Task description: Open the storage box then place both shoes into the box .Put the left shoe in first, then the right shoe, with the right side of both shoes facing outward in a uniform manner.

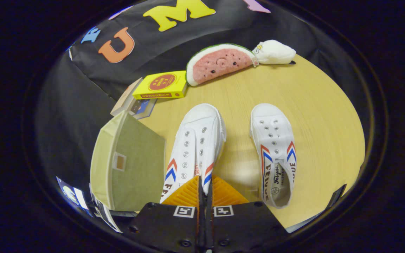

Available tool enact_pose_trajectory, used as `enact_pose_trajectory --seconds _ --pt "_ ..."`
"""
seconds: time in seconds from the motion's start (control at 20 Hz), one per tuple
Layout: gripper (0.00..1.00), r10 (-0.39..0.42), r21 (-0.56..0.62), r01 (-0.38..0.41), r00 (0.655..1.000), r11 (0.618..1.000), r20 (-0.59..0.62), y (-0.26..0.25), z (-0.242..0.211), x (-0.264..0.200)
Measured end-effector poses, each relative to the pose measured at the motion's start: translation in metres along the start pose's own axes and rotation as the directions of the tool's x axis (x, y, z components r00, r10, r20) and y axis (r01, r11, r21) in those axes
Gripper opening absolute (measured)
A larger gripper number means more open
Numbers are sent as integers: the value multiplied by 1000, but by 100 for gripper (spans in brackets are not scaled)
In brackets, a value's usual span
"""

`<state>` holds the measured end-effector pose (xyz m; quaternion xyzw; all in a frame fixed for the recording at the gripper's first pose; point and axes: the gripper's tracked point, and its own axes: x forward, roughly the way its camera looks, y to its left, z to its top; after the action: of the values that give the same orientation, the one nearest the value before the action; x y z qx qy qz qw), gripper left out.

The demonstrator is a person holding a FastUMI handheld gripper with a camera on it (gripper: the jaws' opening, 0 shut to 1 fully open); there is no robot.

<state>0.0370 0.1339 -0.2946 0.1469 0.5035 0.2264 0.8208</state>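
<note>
Wooden table (315, 116): bare stretch beyond the right shoe (274, 151) to its rim. Two white shoes; one storage box (132, 161), touching the left shoe (193, 147). Gripper (204, 191) fingers pressed together over the left shoe's heel, gripping nothing visible.

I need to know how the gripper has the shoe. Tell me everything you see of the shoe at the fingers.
The shoe is a white canvas lace-up without laces, with metal eyelets, red and blue chevrons on its sides and a white rubber toe cap. It lies on the wooden table, toe pointing away, beside the beige storage box. The gripper is shut on its heel end.
</note>
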Motion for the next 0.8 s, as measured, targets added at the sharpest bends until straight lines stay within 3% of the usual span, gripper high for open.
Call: enact_pose_trajectory --seconds 0.4,0.8 --pt "6 34 -6 -34 993 999 109 111 21 -68" --pt "6 59 -107 -51 995 993 78 227 -3 -30"
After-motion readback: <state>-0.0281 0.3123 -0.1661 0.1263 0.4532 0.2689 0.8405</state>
